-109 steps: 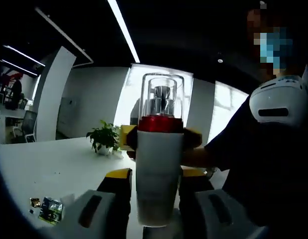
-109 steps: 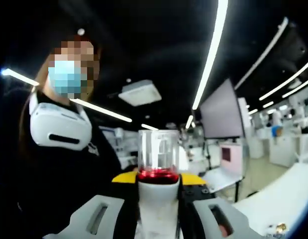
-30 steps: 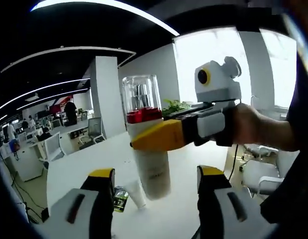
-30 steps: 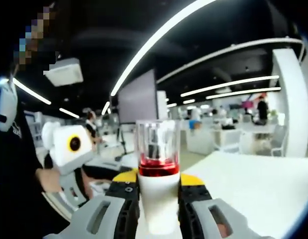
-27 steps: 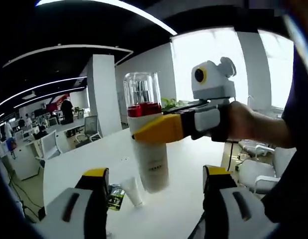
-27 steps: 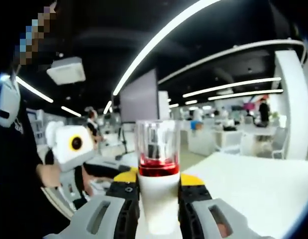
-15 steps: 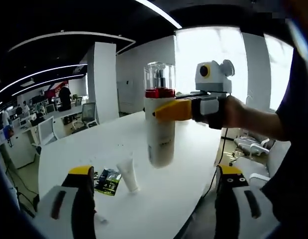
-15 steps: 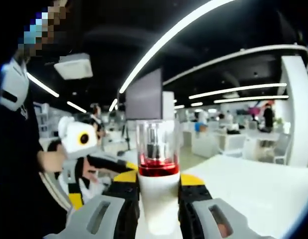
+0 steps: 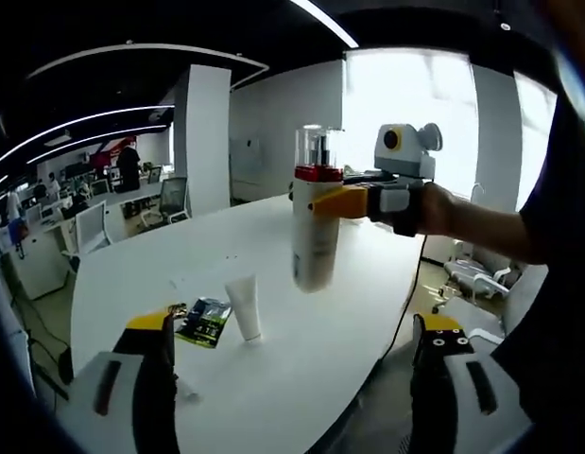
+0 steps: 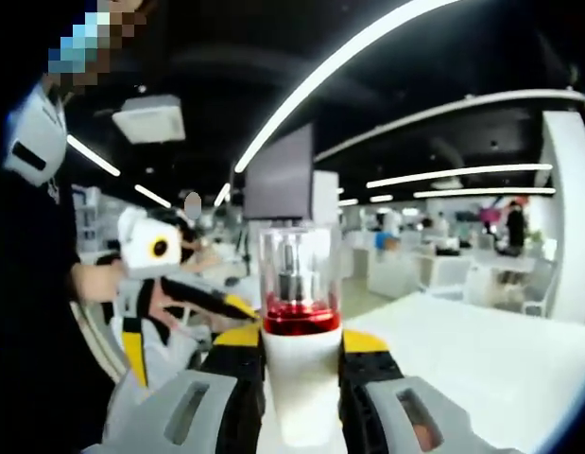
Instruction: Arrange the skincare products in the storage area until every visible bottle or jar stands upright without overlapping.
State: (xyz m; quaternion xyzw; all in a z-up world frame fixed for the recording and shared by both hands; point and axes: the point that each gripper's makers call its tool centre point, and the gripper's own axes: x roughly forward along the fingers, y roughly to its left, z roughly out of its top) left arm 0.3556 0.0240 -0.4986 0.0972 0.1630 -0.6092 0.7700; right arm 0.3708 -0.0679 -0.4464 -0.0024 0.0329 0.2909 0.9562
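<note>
Two grippers in play, one product held. In the left gripper view the left gripper [image 9: 292, 374] has its jaws spread wide with nothing between them; its two yellow-tipped fingers [image 9: 148, 326] rise from the bottom at far left and far right of the view. Left of centre on the white table [image 9: 301, 331] lies a small dark printed sachet [image 9: 203, 322], flat. Just beside it on the right stands a small white tube [image 9: 244, 307], upright on its cap end, apart from the sachet. Further right and above the table surface hangs the pump bottle [image 9: 316, 210]: white cylindrical body, red collar, clear cap over a metallic pump head. It is upright, held clear of the table, well apart from tube and sachet. The right gripper [image 9: 341, 201] enters from the right with its yellow fingers pinching the bottle just below the red collar; a person's hand [image 9: 434, 208] holds that gripper.

In the right gripper view the left gripper [image 10: 212, 307] shows at left, yellow-tipped, with a hand on it. At centre the pump bottle [image 10: 300, 374] stands upright between the right gripper's [image 10: 301, 352] own jaws, which are clamped against both sides of the white body; the red collar and clear cap stick up above the fingertips. The white table [image 10: 481, 359] lies to the right.

Background: open office with ceiling light strips, desks and chairs.
</note>
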